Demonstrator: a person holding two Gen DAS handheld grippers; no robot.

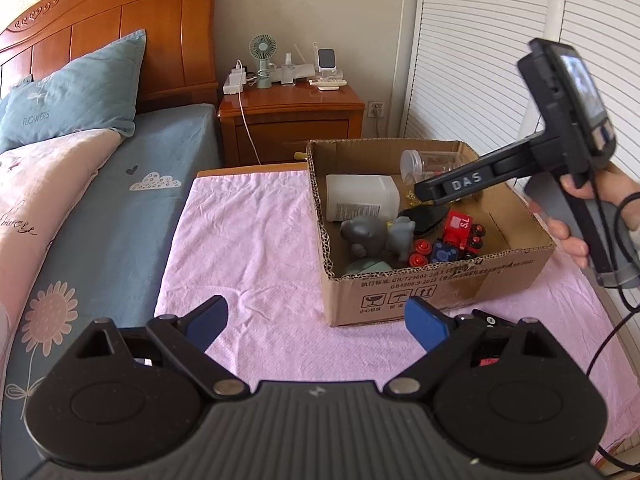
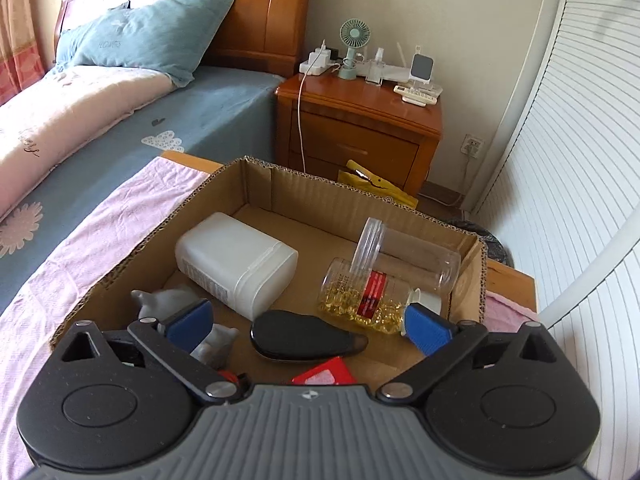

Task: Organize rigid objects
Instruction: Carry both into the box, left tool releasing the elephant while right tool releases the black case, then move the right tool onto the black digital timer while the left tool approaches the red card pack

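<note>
**Over the box, both tools spread and empty**

On the pink cloth [image 1: 256,240] stands an open cardboard box [image 1: 436,288], set there, it seems, as the one collecting place for the hard items. Inside lie a white plastic bottle [image 2: 236,264] on its side, a clear empty jar [image 2: 404,256] tipped across a bottle of yellow capsules [image 2: 364,300], a black oval case [image 2: 304,338], grey animal figures [image 1: 376,236] and a red toy train [image 1: 460,232]. All lie loosely, as if dropped rather than arranged.

Hanging over the box interior, the right gripper [image 2: 308,324] has its jaws wide apart with nothing between the pads; I judge it has let something go or is picking its next target. Near the box's front corner, the left gripper [image 1: 316,320] hovers above bare cloth, also spread and empty, probably held clear so the other hand can work.
</note>
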